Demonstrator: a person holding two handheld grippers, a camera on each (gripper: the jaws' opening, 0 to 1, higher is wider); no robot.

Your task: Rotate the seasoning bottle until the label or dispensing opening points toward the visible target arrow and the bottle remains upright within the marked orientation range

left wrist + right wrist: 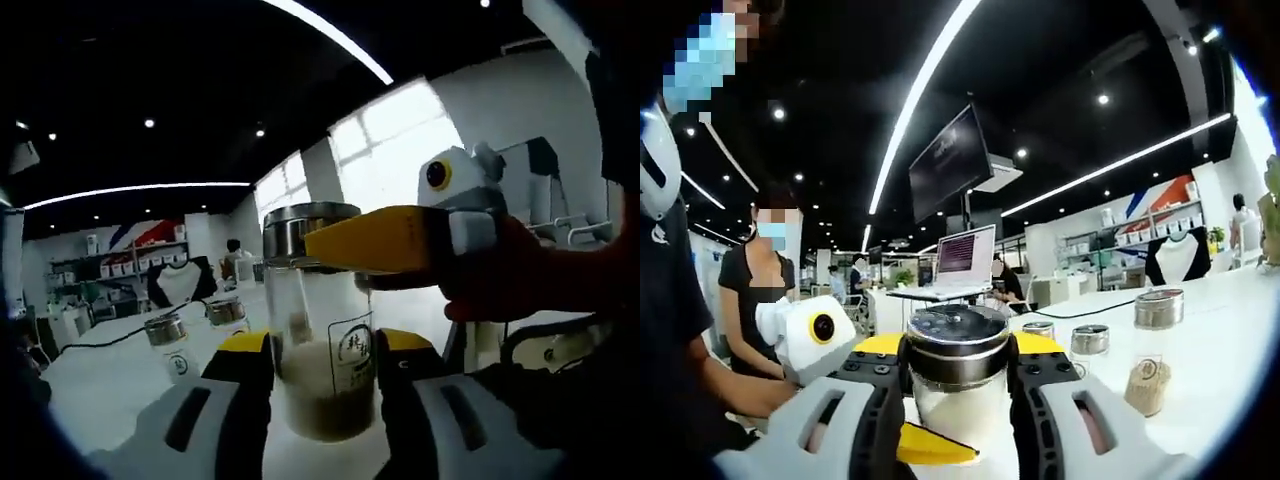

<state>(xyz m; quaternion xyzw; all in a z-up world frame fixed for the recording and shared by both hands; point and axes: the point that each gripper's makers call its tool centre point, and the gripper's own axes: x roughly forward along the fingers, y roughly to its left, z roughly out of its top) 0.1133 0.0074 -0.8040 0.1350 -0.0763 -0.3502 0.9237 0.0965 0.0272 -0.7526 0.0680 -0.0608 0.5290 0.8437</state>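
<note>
Left gripper view: the seasoning bottle [322, 330], a clear glass jar with a metal lid, stood upright on the white table [100, 380]. Its lower part held pale granules, and a printed outline label with characters too small to read faced the camera. The left gripper [322, 365] had its black, yellow-tipped jaws pressed against the jar's lower sides, clenched on it. The right gripper [340, 250] reached in from the right, a yellow jaw lying across the lid.

Right gripper view: the right gripper [958, 365] was clenched on the same bottle [958, 375] just below the lid, both jaws touching the glass. A yellow jaw tip of the left gripper [935, 445] showed beneath the jar.

Three smaller lidded jars [1150, 350] stood well apart on the table [1230, 330], one with an unreadable round mark; open tabletop lay between them and the held bottle. A laptop [962, 255] with lines of illegible text sat on a farther desk, beneath a hanging monitor [950, 160]. A seated person [755, 300] was beside the table's edge.
</note>
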